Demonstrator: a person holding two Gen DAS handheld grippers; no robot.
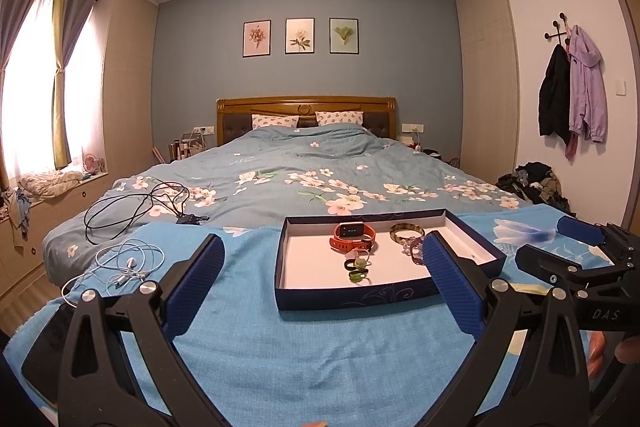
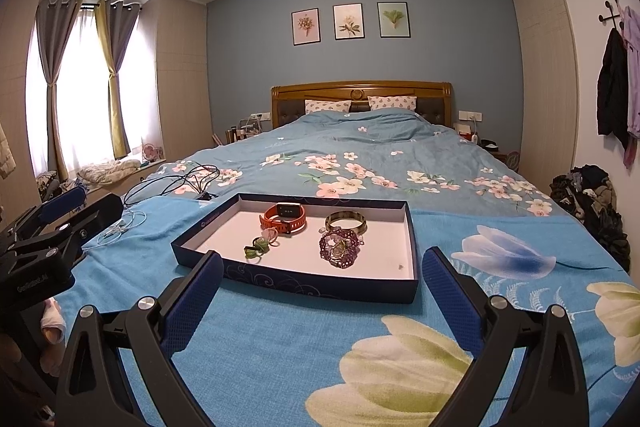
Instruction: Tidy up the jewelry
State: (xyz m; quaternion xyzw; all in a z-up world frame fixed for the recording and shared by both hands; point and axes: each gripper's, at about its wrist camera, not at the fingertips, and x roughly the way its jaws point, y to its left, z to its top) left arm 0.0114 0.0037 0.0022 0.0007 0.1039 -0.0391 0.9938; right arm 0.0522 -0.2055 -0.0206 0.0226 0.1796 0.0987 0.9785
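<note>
while the left tool (image 1: 322, 281) sits low in the left wrist view, its blue-padded fingers (image 1: 196, 283) are spread wide with nothing between them, framing the lower middle of the frame. just above them, centre right, a shallow navy tray (image 1: 352, 297) with a white floor lies on a bright blue towel (image 1: 320, 359) spread over the foot of the bed (image 1: 304, 155). inside the tray are an orange watch (image 1: 353, 235) toward the back, a brown bangle (image 1: 407, 231) to its right, green rings (image 1: 356, 269) in front of the watch, and a purple bead bracelet (image 1: 416, 251) partly hidden by the right finger. white earphones (image 1: 128, 265) lie at the left of the frame, a black cable (image 1: 136, 211) above them. the right tool (image 1: 560, 243) shows at the right edge, its fingers apart and empty.

from the right wrist view, the right tool (image 2: 322, 285) is equally wide open and grips nothing, its pads (image 2: 454, 301) low in the frame. the tray (image 2: 304, 281) sits centre frame, holding the watch (image 2: 285, 218), the bangle (image 2: 346, 221), the rings (image 2: 260, 246) and the bead bracelet (image 2: 340, 247), which touches the bangle's near side. the left tool (image 2: 82, 205) appears at the left edge, parted and empty.
</note>
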